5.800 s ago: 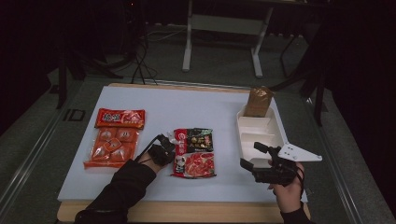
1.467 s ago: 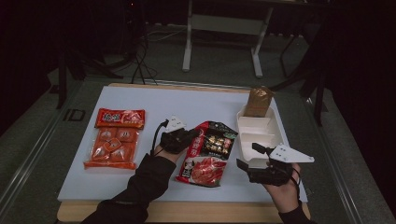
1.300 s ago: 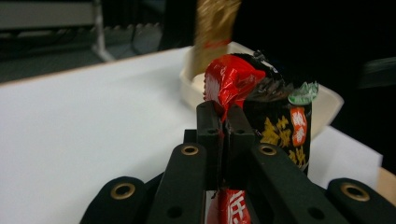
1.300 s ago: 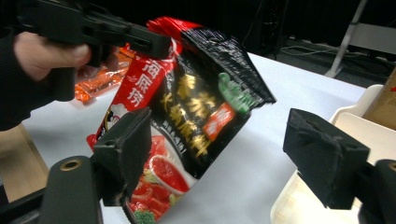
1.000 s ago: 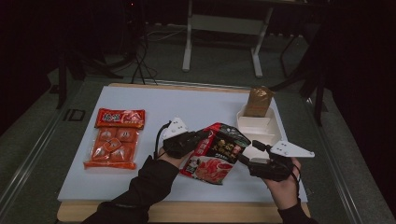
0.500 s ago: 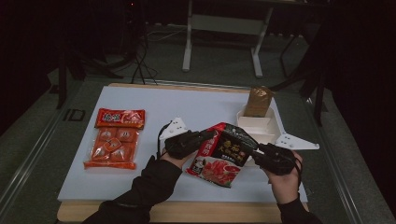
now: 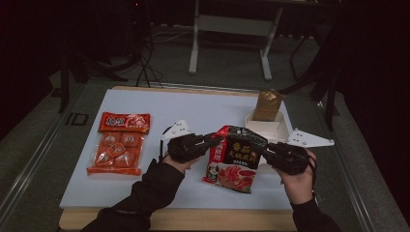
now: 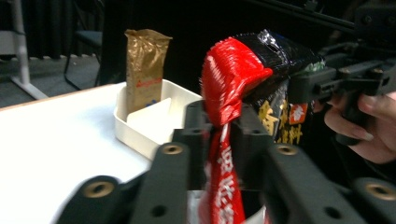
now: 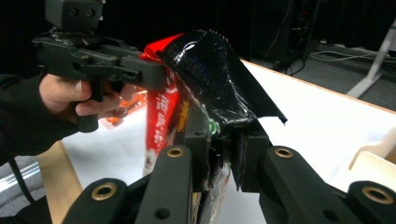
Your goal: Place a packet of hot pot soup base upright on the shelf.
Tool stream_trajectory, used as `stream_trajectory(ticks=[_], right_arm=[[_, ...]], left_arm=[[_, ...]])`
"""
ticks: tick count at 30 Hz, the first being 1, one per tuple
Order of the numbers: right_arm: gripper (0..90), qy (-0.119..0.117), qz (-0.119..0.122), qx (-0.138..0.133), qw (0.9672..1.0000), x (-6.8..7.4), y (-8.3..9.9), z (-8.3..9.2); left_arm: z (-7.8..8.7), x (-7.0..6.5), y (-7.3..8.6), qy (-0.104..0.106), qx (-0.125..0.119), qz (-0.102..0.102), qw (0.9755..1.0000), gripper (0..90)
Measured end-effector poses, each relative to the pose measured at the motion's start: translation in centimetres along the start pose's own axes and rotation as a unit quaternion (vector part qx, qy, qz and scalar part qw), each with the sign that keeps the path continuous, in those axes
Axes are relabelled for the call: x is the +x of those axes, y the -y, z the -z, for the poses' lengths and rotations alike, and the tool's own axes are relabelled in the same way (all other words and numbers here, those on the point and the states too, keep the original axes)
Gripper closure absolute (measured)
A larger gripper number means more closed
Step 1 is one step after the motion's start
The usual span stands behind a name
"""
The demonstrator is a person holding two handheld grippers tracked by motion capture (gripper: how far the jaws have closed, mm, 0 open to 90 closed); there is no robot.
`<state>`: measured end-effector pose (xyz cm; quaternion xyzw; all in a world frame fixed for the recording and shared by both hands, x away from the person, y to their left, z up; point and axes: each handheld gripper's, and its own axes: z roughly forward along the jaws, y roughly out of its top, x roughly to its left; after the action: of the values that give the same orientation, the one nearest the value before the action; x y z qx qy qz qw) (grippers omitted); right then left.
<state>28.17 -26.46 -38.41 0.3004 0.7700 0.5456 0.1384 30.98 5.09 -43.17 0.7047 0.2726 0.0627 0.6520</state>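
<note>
Right fingers (image 9: 219, 140) just closing onto black top edge of red-black foil pouch (image 7: 234, 157); left fingers (image 8: 223, 135) loosening at nine o'clock corner, pouch between them; handover beginning.

Black sleeves (image 7: 145, 193); black hand-held gripper (image 7: 215, 141) (brass screws, grey plate).

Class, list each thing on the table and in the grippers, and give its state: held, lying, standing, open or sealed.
Red-and-black packet: lifted at its top, held between both grippers, sealed.
Left gripper: jaws pinch the packet's red top corner.
Right gripper: jaws clamp the packet's black top corner.
Orange packet: lying flat, untouched.
White tray: resting on the table.
Brown bag: standing upright in the tray.
</note>
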Motion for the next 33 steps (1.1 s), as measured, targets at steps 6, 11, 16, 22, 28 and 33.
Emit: stream_trajectory(ticks=[6,11,16,22,28,33], right_arm=[[78.4,0.000,0.001,-0.010,1.0000,-0.4,-0.8,0.3],[78.3,0.003,0.000,-0.021,0.9998,-1.1,-1.7,0.9],[78.2,0.011,0.001,-0.031,0.9995,-1.9,-2.6,1.4],[78.2,0.026,-0.002,-0.049,0.9985,-3.1,-4.1,2.3],[78.1,0.047,-0.002,-0.060,0.9971,-4.4,-5.3,2.9],[78.1,0.062,-0.002,-0.067,0.9958,-5.6,-6.1,3.4]], left_arm=[[0.4,-0.1,-0.3,-0.013,0.014,-0.007,0.9998,51.7],[1.1,-0.1,-0.2,-0.021,0.023,-0.003,0.9995,30.8],[1.6,0.0,0.4,-0.025,0.047,-0.004,0.9986,11.0],[2.7,0.3,1.6,-0.029,0.059,0.011,0.9978,7.3],[3.8,0.3,2.4,-0.038,0.079,0.004,0.9962,2.6],[4.9,0.3,3.3,-0.046,0.087,-0.002,0.9951,2.1]])
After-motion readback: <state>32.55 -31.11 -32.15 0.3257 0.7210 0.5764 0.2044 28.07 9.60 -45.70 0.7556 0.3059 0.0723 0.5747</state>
